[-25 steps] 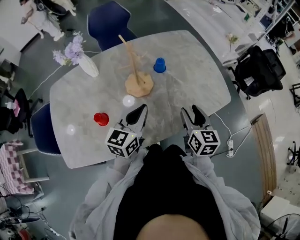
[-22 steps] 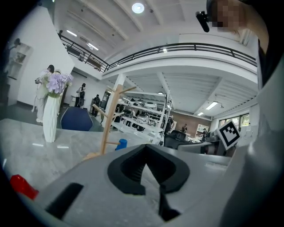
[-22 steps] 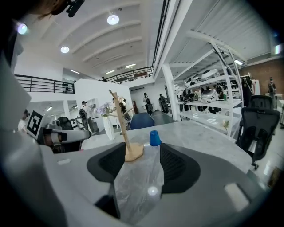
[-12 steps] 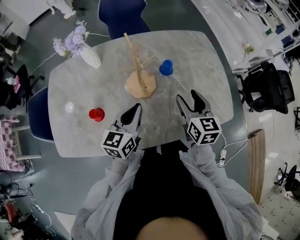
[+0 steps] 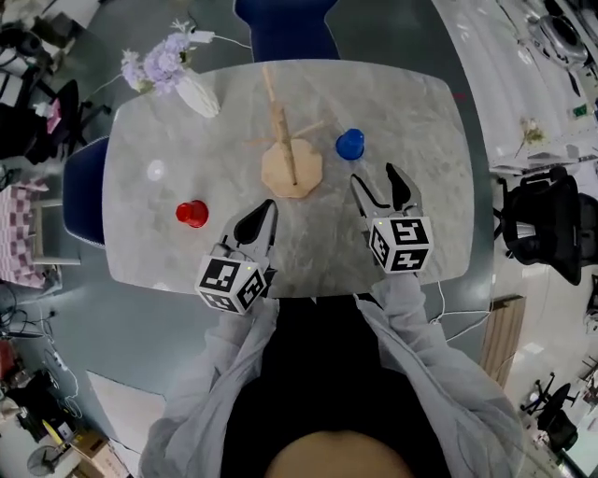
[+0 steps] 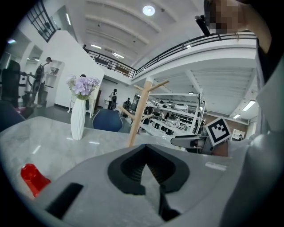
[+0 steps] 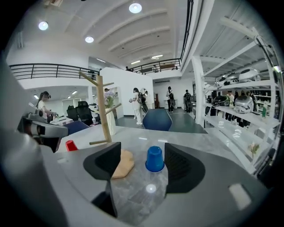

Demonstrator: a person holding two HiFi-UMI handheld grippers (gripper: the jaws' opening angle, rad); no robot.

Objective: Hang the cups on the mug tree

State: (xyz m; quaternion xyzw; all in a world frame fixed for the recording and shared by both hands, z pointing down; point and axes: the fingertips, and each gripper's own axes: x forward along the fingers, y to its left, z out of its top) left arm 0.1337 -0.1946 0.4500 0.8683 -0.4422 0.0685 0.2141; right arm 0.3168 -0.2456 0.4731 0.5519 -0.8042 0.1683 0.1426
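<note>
A wooden mug tree (image 5: 291,161) stands mid-table with bare pegs; it also shows as the mug tree (image 6: 139,113) (image 7: 104,116). A blue cup (image 5: 350,144) sits upside down to its right. My right gripper (image 5: 378,187) is open just short of it; its jaws have just been opening, with nothing between them. In the right gripper view the blue cup (image 7: 155,158) lies ahead of the right gripper (image 7: 142,149). A red cup (image 5: 192,213) (image 6: 33,177) sits upside down at the left. My left gripper (image 5: 259,217) (image 6: 144,148) is shut and empty, between the red cup and the tree.
A white vase of purple flowers (image 5: 194,91) stands at the table's far left corner. Blue chairs sit at the far side (image 5: 280,23) and left side (image 5: 80,191). A black office chair (image 5: 547,229) is off to the right. The marble table (image 5: 411,103) reaches its near edge under my grippers.
Both grippers have moved forward over the table. The right one has come closer to the blue cup and its jaws stand wider. The left one stays shut.
</note>
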